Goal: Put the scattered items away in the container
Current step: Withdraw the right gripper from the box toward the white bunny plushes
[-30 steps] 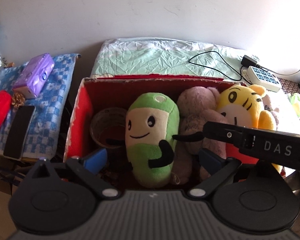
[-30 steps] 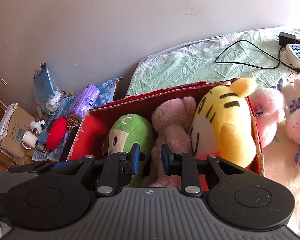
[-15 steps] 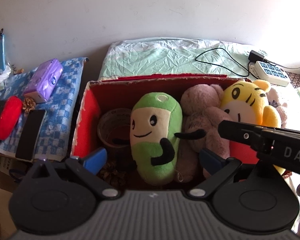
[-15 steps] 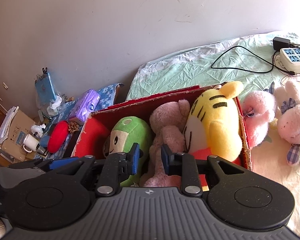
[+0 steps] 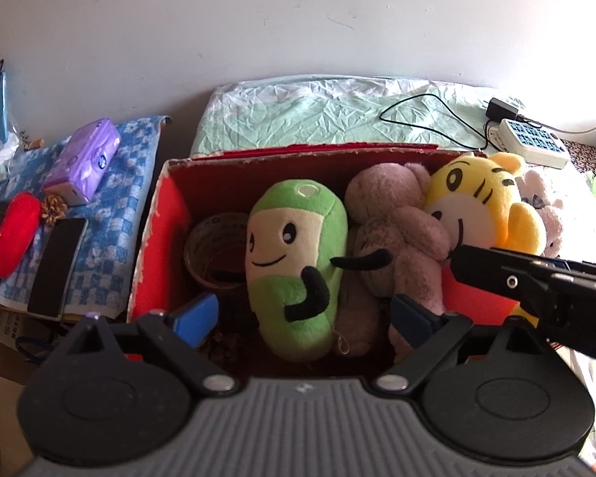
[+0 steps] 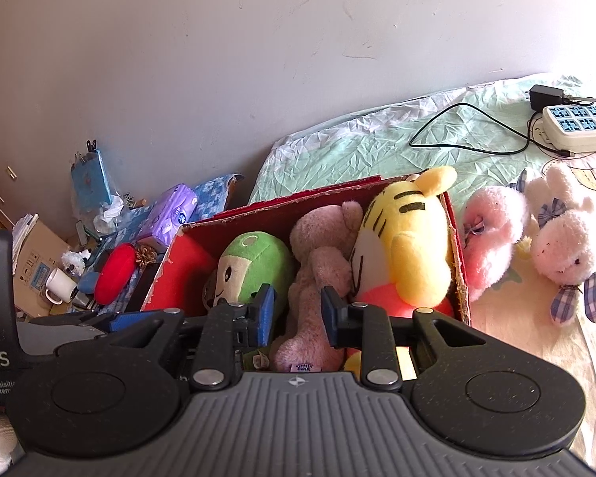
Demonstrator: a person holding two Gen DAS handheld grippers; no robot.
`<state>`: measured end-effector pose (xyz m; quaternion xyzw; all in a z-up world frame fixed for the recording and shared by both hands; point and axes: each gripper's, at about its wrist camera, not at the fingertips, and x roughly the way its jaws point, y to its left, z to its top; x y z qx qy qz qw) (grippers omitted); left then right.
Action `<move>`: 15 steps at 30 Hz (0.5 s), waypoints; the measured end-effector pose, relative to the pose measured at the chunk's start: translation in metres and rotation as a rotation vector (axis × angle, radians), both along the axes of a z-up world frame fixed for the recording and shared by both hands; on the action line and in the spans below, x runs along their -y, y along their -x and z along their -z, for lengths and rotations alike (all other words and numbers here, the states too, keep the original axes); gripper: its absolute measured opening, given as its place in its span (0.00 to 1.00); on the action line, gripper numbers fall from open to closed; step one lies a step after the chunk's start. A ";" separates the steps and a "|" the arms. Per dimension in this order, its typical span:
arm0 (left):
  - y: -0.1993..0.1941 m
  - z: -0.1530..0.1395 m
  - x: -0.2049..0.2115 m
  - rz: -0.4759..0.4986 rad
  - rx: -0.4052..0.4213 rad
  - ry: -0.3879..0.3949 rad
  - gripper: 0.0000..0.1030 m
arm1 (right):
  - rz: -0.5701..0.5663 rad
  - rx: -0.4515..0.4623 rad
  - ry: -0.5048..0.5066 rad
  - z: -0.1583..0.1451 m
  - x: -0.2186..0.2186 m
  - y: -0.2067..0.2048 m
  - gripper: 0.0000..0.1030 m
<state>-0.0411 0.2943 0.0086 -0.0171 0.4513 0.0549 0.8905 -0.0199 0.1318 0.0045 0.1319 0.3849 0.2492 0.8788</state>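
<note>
A red cardboard box (image 5: 159,238) (image 6: 178,274) on the bed holds a green plush (image 5: 298,254) (image 6: 254,266), a brownish-pink bear (image 5: 393,238) (image 6: 322,254), a yellow tiger (image 5: 480,202) (image 6: 409,246) and a tape roll (image 5: 214,254). My left gripper (image 5: 304,318) hovers over the box's near side. Its jaws are wide and closing, with the green plush lying below between them, untouched. My right gripper (image 6: 298,314) has a narrow gap that is opening slightly. The bear's leg shows through the gap, not pinched. Two pink rabbits (image 6: 492,230) (image 6: 564,246) lie outside the box, on its right.
A power strip (image 6: 580,127) and a black cable (image 6: 469,127) lie on the green sheet behind the box. Left of the box, a blue checked cloth (image 5: 115,214) carries a purple tissue pack (image 5: 83,159), a red cushion (image 5: 16,226) and a phone (image 5: 57,266). A mug (image 6: 59,284) stands further left.
Both views have drawn back a little from the box. In the left wrist view my right gripper's body has slid to the right. The toys in the box lie as before.
</note>
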 end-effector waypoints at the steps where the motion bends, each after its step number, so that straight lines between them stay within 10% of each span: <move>1: 0.001 0.000 0.001 0.000 0.002 -0.004 0.89 | -0.001 0.004 -0.001 0.000 0.001 0.002 0.28; 15: 0.028 -0.040 0.036 -0.027 0.189 -0.046 0.96 | -0.062 0.087 -0.097 -0.005 0.051 0.017 0.31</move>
